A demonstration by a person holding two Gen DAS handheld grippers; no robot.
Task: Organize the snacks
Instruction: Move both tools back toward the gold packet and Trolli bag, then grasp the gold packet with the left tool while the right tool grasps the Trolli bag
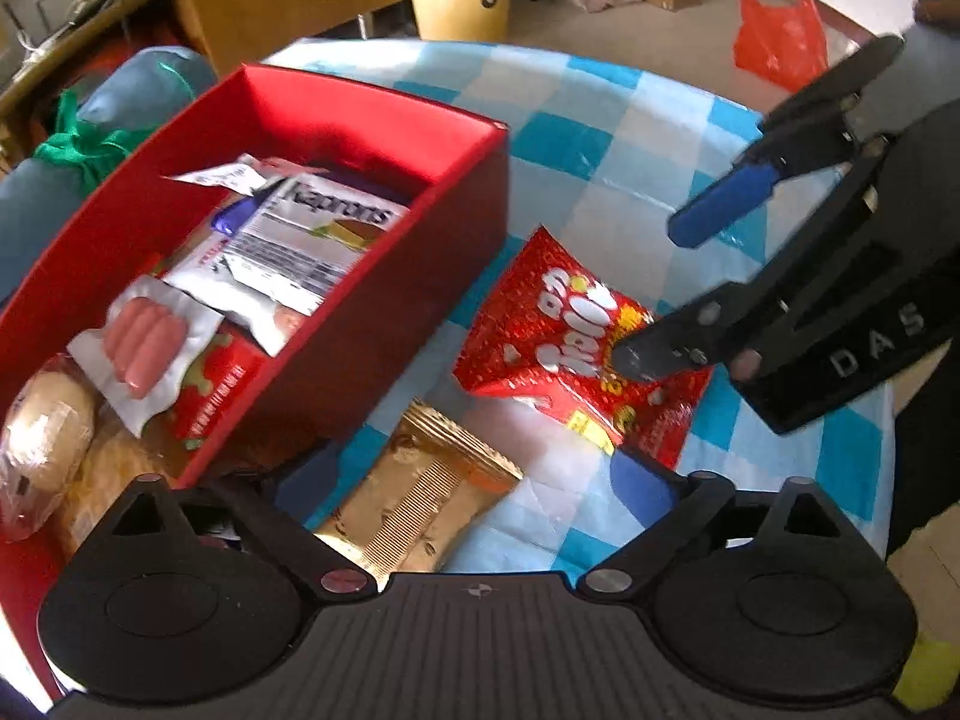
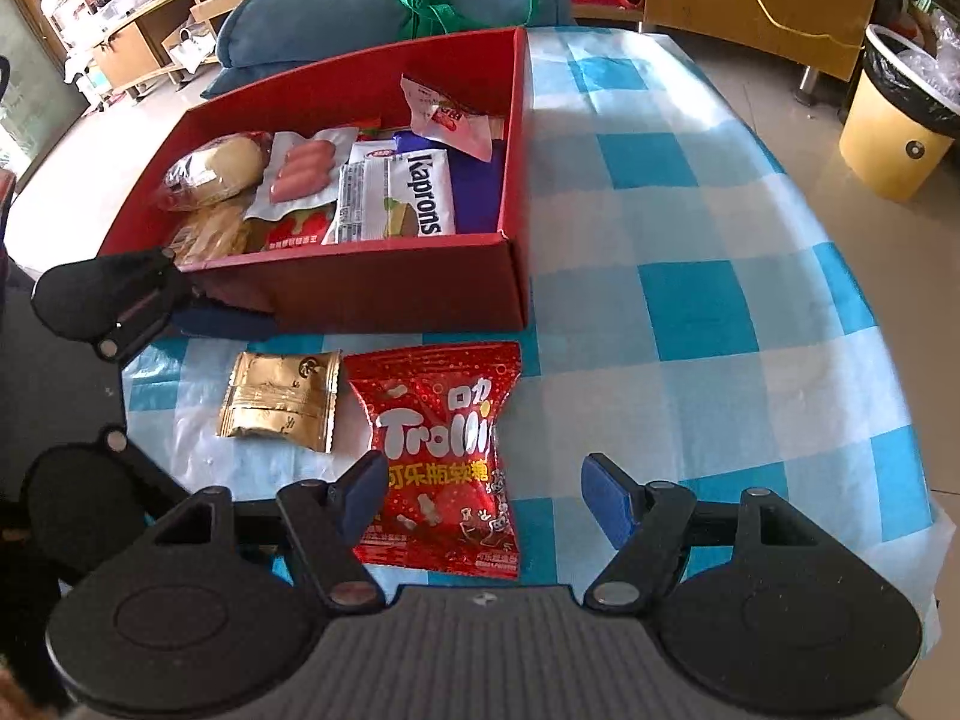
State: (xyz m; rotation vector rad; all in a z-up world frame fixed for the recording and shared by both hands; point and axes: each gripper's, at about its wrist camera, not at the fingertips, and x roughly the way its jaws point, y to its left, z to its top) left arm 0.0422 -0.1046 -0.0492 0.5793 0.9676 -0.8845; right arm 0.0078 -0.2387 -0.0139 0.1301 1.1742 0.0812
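A red Trolli gummy bag (image 2: 438, 456) lies on the blue-checked tablecloth (image 2: 690, 312) in front of the red box (image 2: 360, 282). My right gripper (image 2: 486, 483) stands open astride it: the left pad is at the bag's edge and the right pad is clear of it. From the left wrist view that gripper (image 1: 660, 294) hangs over the Trolli bag (image 1: 540, 312). A gold foil packet (image 1: 420, 492) lies beside the box (image 1: 384, 102), between the wide-open fingers of my left gripper (image 1: 447, 480), untouched. The gold packet (image 2: 279, 399) lies left of the Trolli bag.
The box holds a Kaprons wafer pack (image 2: 414, 192), sausages (image 2: 303, 171), a bread roll (image 2: 219, 171) and other packs. A blue cushion (image 2: 336, 18) lies behind the box. A yellow bin (image 2: 894, 138) stands on the floor, and the table edge curves at right.
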